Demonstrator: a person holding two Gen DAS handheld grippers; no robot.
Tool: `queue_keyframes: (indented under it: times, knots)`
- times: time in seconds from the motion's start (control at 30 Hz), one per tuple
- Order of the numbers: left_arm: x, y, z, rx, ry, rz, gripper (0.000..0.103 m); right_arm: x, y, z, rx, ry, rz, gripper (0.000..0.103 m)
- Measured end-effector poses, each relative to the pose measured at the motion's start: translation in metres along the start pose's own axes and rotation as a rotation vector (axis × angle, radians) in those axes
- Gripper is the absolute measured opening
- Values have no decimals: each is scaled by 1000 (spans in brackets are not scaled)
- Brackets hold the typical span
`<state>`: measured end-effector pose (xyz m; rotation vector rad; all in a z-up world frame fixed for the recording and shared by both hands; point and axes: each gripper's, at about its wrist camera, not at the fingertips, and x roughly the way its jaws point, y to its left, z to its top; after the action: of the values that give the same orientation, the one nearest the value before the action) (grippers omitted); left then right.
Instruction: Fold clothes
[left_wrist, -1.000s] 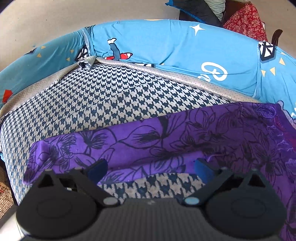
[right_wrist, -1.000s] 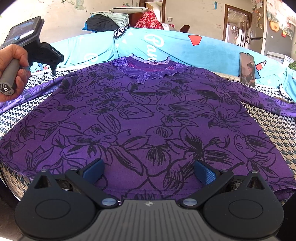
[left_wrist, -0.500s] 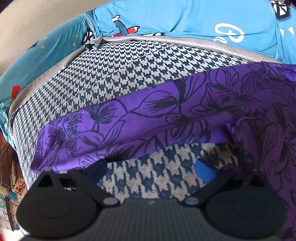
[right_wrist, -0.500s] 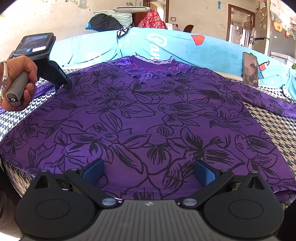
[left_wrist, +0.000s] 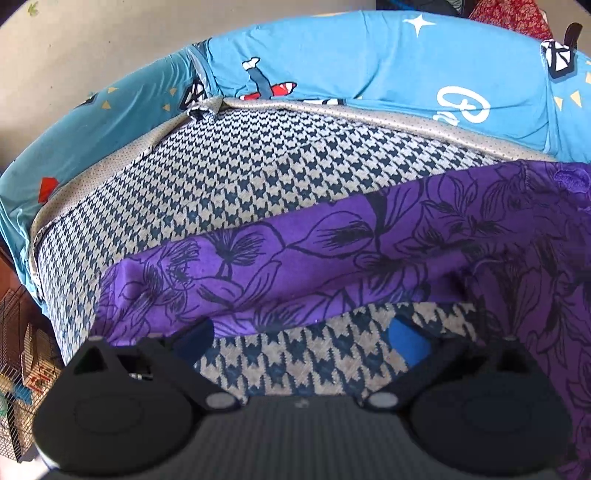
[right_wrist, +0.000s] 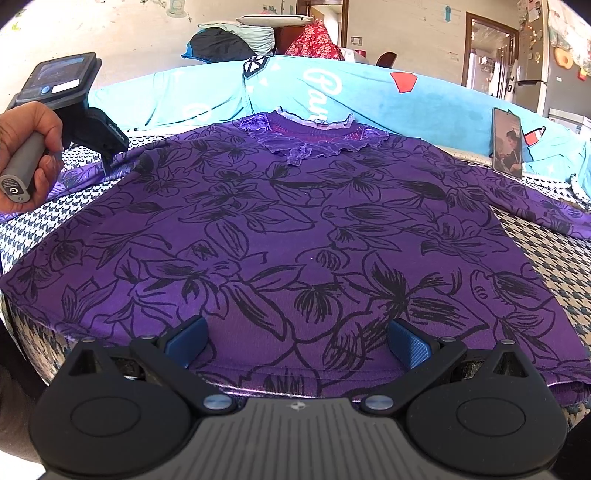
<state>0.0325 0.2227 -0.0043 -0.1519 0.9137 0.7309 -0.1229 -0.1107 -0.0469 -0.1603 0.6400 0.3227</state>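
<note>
Both hand-held grippers stand with their jaws wide apart and hold nothing. From its own camera the right gripper (right_wrist: 297, 345) sits at the hem of the purple floral top (right_wrist: 295, 229), its blue pads over the cloth at the near edge. The left gripper (left_wrist: 301, 341) sits by the top's sleeve (left_wrist: 295, 258), with bare houndstooth showing between its fingers; in the right wrist view a hand (right_wrist: 27, 162) grips its handle at the far left, its tip down at the sleeve near the shoulder.

That top lies flat and face up on the houndstooth cover (left_wrist: 258, 177), spread almost full width. Its long axis runs from the near hem to the frilled neckline (right_wrist: 314, 136), which points away toward the blue cushion back (right_wrist: 369, 92). Both sleeves stretch sideways, one to each side, the right one reaching toward the cover's far right edge.

Open cover shows beyond the left sleeve and along the right side of the body. A phone (right_wrist: 506, 142) stands propped against the cushion, just beyond the right shoulder.
</note>
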Motion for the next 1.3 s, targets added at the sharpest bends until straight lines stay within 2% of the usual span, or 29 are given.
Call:
queue_keyframes:
  times: [0.17,0.37,0.53,0.67,0.73,0.87,1.17,1.3]
  knots:
    - [-30,-16,-9,57,-78,-99,101,0,1,0,0,-2,-4,103]
    - [-48,-46,-26,179,-117,-148,103,0,1,-1,-2,-5,-3,103]
    - [-47,-62,-41,247,-98,-150,103,0,0,-1,-2,-5,-1,103]
    - [-41,-69,-53,292,-80,-122,103,0,0,-1,-3,-5,1,103]
    - [-36,-69,-57,286,-55,-108,103,-1,0,-1,-3,-4,3,103]
    - [-23,-55,-61,210,-1,-117,103,-1,0,-1,-4,-3,4,103]
    - [-15,-25,-64,85,17,-130,103,-2,-1,-2,-10,-1,11,103]
    - [-15,-17,-67,69,12,-132,103,-3,-1,-2,-11,-1,12,103]
